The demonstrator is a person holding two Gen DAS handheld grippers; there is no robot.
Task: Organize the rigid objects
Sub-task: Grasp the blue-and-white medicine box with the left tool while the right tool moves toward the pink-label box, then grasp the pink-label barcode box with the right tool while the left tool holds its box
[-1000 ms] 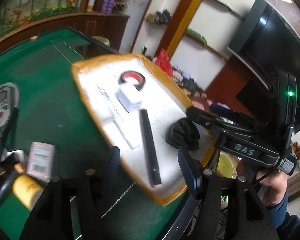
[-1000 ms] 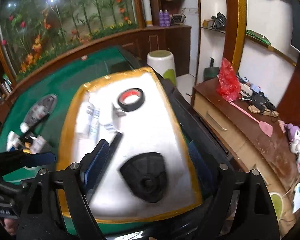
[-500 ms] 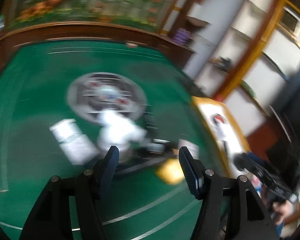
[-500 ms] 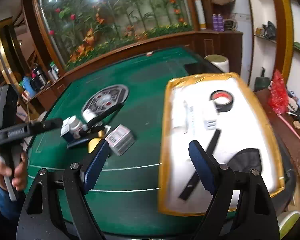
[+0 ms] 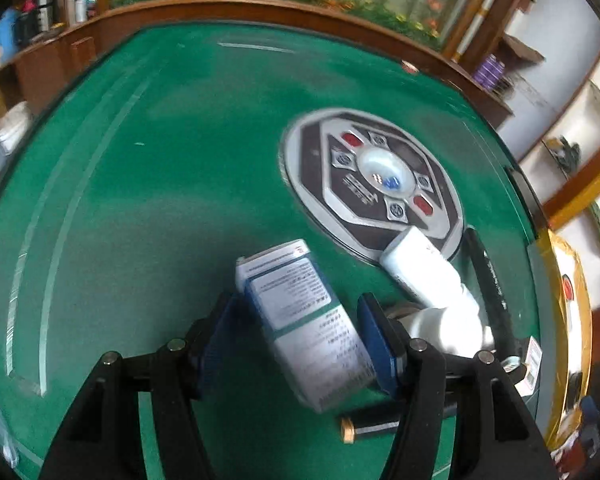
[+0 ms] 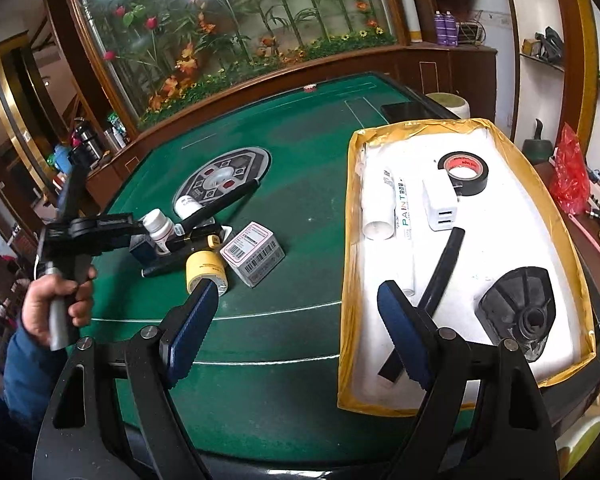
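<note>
the green tabletop carries a white tray with a yellow rim on the right, holding a black fan-shaped part, a black tape roll, a black stick and a white adapter. left of the tray lies a loose heap: a barcode box, a yellow tape roll, a white bottle. the left gripper straddles a blue and white box, its jaws closing, pads not clearly pressing yet. the right gripper hangs wide open and empty over the tray's near left edge.
</note>
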